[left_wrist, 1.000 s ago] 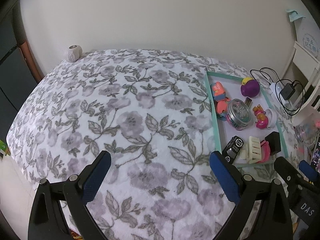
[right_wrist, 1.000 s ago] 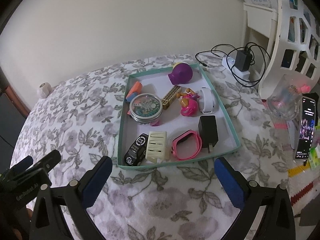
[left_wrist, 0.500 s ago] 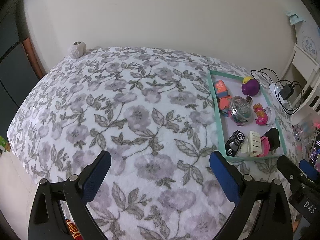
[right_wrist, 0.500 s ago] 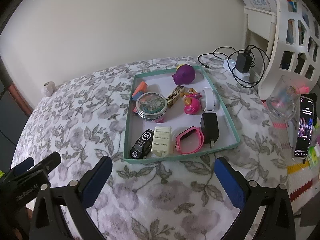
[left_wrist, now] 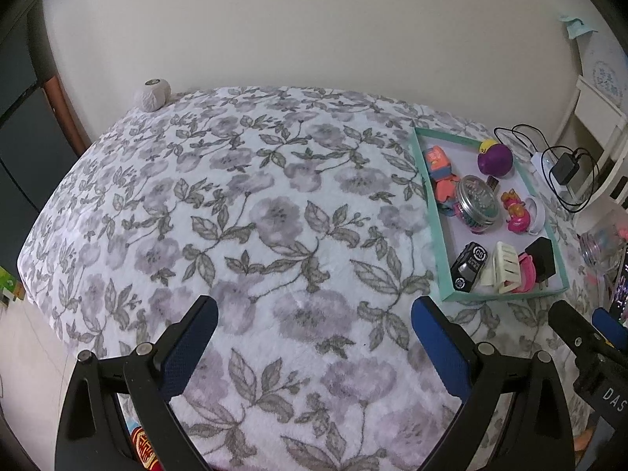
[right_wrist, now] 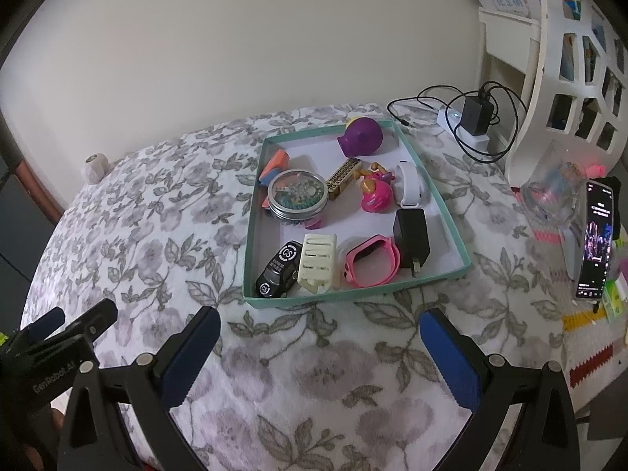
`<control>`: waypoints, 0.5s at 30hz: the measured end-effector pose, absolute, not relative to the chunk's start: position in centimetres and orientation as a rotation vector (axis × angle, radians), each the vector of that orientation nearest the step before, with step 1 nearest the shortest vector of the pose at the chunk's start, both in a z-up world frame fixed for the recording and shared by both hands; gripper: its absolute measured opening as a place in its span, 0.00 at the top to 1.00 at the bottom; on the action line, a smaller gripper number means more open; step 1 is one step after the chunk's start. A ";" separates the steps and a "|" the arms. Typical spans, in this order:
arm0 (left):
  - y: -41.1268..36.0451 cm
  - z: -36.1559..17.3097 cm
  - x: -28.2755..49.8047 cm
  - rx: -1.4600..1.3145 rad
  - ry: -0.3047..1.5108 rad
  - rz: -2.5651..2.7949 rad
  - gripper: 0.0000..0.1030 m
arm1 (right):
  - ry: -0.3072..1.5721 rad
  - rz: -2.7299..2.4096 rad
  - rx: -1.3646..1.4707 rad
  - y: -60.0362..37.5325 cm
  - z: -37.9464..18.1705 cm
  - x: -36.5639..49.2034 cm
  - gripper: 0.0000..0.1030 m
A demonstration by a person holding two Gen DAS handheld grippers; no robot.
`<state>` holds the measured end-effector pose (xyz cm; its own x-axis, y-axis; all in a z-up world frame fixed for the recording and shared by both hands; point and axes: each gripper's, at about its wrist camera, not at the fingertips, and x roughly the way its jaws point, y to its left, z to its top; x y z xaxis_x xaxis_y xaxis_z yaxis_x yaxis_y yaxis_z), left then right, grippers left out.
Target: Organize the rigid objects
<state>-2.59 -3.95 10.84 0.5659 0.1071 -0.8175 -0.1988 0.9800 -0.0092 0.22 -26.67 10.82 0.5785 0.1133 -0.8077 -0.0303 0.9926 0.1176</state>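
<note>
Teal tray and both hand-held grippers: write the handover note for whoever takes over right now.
Left hand-held gripper: open, empty, over bare floral cloth.
Right hand-held gripper: open, empty, just short of the teal tray.
In the tray: black toy car, cream clip, pink watch, black charger, bead tin, purple toy, others.
Done: cannot tell. Left: nothing is gripped yet.

A teal tray (right_wrist: 451,212) on the floral cloth holds small items — black toy car (right_wrist: 279,270), cream clip (right_wrist: 318,262), pink watch (right_wrist: 371,261), black charger (right_wrist: 411,237), round tin (right_wrist: 298,195), purple toy (right_wrist: 363,136).
</note>
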 end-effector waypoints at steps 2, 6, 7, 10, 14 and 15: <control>-3.9 10.7 -2.7 -0.106 0.960 0.183 0.04 | 0.958 0.081 0.094 -26.6 10.7 0.2 0.00; -3.7 10.5 -2.7 -0.111 0.970 0.193 0.04 | 0.967 0.080 0.087 -26.5 10.4 0.2 0.00; -3.6 10.5 -2.7 -0.113 0.972 0.196 0.04 | 0.969 0.081 0.087 -26.5 10.4 0.2 0.00; -3.5 10.4 -2.8 -0.116 0.975 0.204 0.04 | 0.974 0.077 0.088 -26.5 10.2 0.2 0.00; -3.4 10.4 -2.8 -0.119 0.977 0.208 0.04 | 0.979 0.074 0.086 -26.5 10.1 0.1 0.00; -3.4 10.4 -2.8 -0.117 0.978 0.208 0.04 | 0.980 0.074 0.085 -26.4 10.1 0.1 0.00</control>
